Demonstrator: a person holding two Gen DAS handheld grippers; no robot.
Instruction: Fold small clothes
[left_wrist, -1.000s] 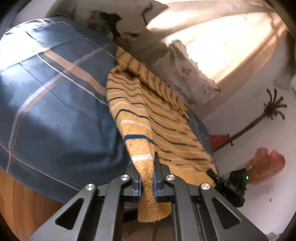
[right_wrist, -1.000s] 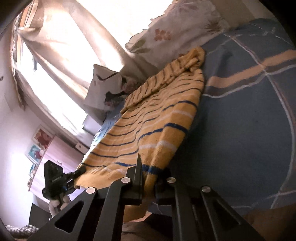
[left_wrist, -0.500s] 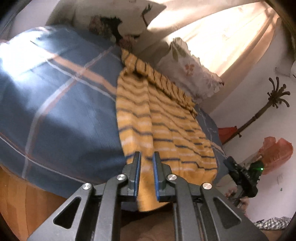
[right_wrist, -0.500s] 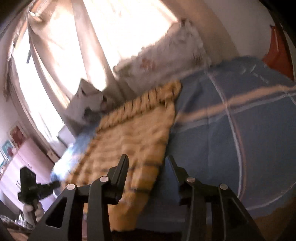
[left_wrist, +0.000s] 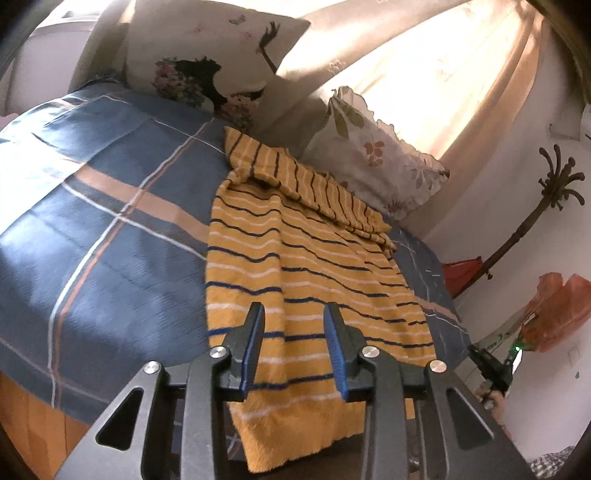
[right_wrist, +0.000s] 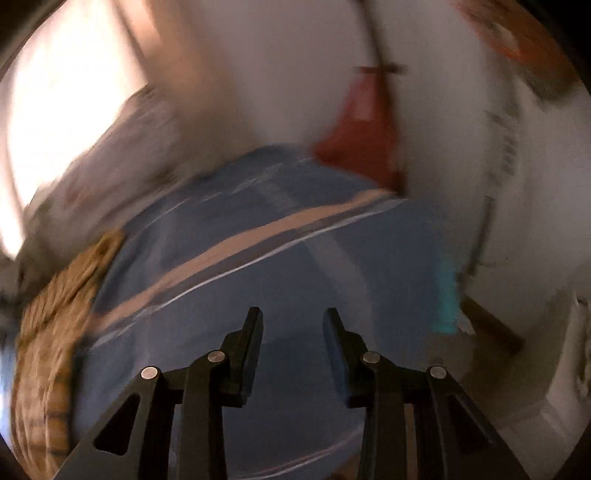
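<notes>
In the left wrist view, the left gripper (left_wrist: 293, 314) is nearest, with its two fingers spread apart and nothing pinched between them. Under and just past the fingers lies the yellow striped sweater (left_wrist: 295, 266). It is spread flat on the blue plaid bedspread (left_wrist: 92, 221), and its near hem hangs over the bed edge, below the fingers. The stripes are dark blue and white. At the far end of the sweater a part of it is folded across the top, with its stripes running another way.

Behind the sweater two pillows lean against the curtain (left_wrist: 424, 74): a floral pillow with a frilled edge (left_wrist: 373, 162) on the right, touching the far part of the sweater, and a pillow with a dark print (left_wrist: 207, 66) more to the left. At the right side of this view the right gripper (left_wrist: 493, 363) shows as a small dark shape with a green light, beyond the corner of the bed. On the wall behind it there is a wooden coat stand (left_wrist: 532, 218) and an orange plastic bag (left_wrist: 557, 310).

The right wrist view is strongly blurred. The fingers (right_wrist: 255, 332) of the right gripper are spread, with nothing between them, above the bedspread. The sweater (right_wrist: 55, 332) is at the left edge of this view, well apart from the fingers. A red shape (right_wrist: 362, 133) stands beyond the bed; I cannot tell what it is.
</notes>
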